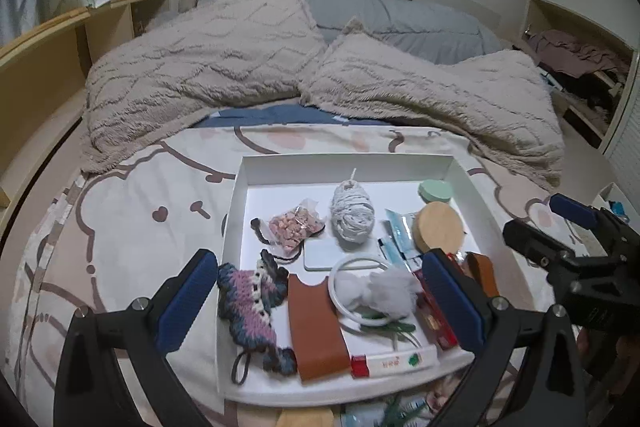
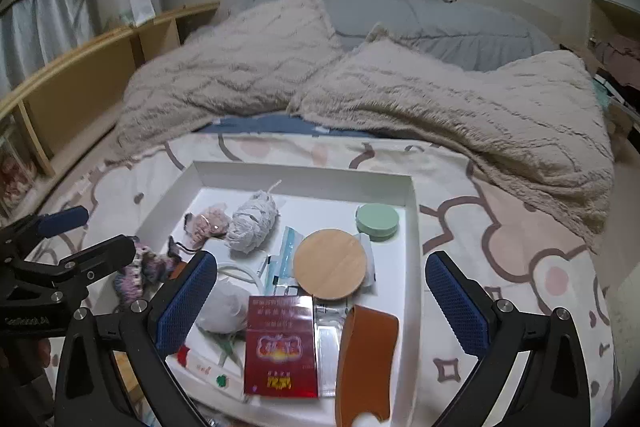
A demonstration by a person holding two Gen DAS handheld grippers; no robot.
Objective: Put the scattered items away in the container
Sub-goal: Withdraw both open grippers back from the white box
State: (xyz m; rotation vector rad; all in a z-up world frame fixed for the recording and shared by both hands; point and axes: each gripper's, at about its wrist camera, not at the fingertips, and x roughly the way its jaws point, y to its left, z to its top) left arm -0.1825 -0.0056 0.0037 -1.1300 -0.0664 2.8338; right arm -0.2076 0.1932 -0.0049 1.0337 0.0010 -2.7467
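A white tray [image 1: 464, 171] lies on the bed and holds several items: a grey yarn ball [image 1: 352, 215], a pink bag [image 1: 294, 223], a purple crochet piece [image 1: 252, 307], a brown leather piece [image 1: 316, 331], a white ring [image 1: 360, 291] and a wooden disc [image 1: 438, 227]. My left gripper [image 1: 322, 303] hangs open above the tray's near half, gripping nothing. My right gripper [image 2: 322, 303] is open too, over a red box [image 2: 280, 343], the wooden disc [image 2: 330, 267] and a second brown leather piece [image 2: 366, 359]. A green disc [image 2: 377, 222] sits in the tray's far right corner.
Fluffy beige blankets [image 1: 208, 67] and a grey duvet [image 1: 400, 19] cover the bed's far half. Wooden shelving [image 1: 40, 67] runs along the left. Some packets [image 1: 400, 411] lie on the sheet just outside the tray's near edge. Each gripper shows in the other's view, close alongside.
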